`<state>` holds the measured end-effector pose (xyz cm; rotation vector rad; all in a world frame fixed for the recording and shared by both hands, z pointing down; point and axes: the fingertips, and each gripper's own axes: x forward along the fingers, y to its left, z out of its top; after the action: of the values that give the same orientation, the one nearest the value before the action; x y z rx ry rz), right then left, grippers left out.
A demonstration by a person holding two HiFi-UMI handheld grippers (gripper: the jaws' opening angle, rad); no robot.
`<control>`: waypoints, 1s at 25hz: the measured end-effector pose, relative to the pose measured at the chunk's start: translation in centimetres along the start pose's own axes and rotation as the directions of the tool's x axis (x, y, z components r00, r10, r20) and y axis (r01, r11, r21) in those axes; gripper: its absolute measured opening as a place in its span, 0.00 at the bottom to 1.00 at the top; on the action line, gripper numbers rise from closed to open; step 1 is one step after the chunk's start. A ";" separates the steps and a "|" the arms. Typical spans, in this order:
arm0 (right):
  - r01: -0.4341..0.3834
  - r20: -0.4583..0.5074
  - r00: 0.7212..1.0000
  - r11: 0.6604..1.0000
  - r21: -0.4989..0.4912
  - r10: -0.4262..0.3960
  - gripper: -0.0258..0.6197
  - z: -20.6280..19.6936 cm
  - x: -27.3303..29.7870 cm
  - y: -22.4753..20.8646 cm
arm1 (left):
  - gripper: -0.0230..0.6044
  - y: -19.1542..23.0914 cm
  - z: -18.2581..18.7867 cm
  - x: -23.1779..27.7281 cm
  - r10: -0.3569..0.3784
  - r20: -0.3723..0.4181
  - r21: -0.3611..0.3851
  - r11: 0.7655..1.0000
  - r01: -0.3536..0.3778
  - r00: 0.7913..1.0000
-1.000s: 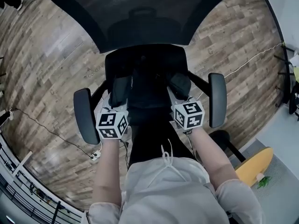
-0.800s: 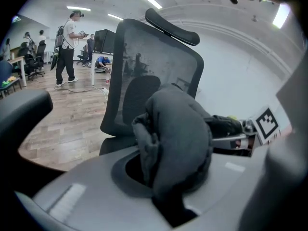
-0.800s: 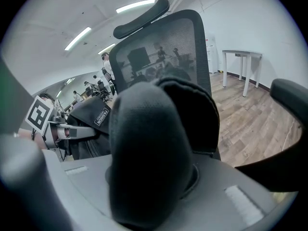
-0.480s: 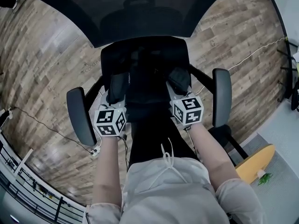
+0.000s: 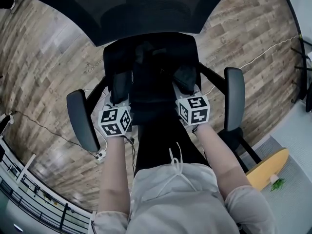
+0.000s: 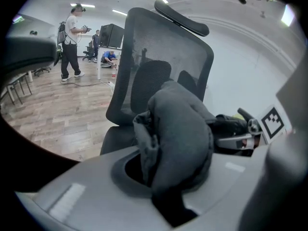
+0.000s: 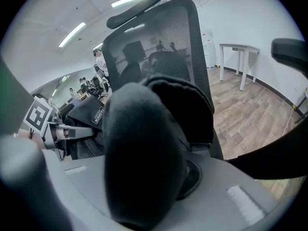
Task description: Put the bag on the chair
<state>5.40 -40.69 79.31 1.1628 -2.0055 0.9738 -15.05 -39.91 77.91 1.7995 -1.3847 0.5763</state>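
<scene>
A black office chair (image 5: pixel 117 52) stands right in front of me, its mesh backrest (image 5: pixel 146 9) at the top of the head view. The black bag (image 5: pixel 152 89) rests over the seat between my two grippers. My left gripper (image 5: pixel 122 84) is shut on a padded grey shoulder strap (image 6: pixel 180 138), which bulges out of its jaws. My right gripper (image 5: pixel 185 79) has the other padded black strap (image 7: pixel 139 153) between its jaws; they are opening slightly but still press on it. The bag's body is partly hidden by the grippers and straps.
Armrests stand on both sides, left armrest (image 5: pixel 80 121) and right armrest (image 5: pixel 234 99). A cable (image 5: pixel 48 133) runs over the wooden floor at the left, and a yellow board (image 5: pixel 265 167) lies at the lower right. People (image 6: pixel 71 42) stand far off. A white table (image 7: pixel 238 57) is beyond the chair.
Both grippers have moved a little forward over the seat with the bag between them. Each still has its strap in its jaws.
</scene>
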 end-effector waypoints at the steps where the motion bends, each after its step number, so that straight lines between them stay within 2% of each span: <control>1: 0.006 -0.005 1.000 1.000 0.004 -0.006 0.13 -0.4 0.3 -0.1 | 0.14 0.3 -0.5 0.3 0.001 -0.008 -0.003 1.000 -0.001 1.000; 11: 0.031 -0.017 0.999 0.999 0.018 -0.031 0.15 -3.5 2.2 -0.8 | 0.15 1.5 -3.9 2.1 0.003 -0.063 0.010 1.000 -0.003 0.998; 15: 0.056 -0.036 0.998 0.998 -0.013 -0.056 0.16 -4.6 2.9 -1.2 | 0.16 1.6 -5.0 2.7 -0.002 -0.079 0.031 1.000 0.004 0.997; 20: 0.059 -0.005 0.998 0.998 0.018 -0.059 0.19 -6.0 3.5 -1.3 | 0.18 2.0 -5.6 2.9 -0.015 -0.079 0.036 0.999 0.018 0.997; 25: 0.090 0.021 0.996 0.996 0.004 -0.090 0.22 -6.6 3.1 -1.1 | 0.22 2.1 -6.3 2.6 -0.039 -0.084 0.026 0.999 0.042 0.996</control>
<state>6.05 -36.94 85.62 1.2591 -1.9511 0.9238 -15.65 -36.66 84.18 1.8004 -1.2868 0.6451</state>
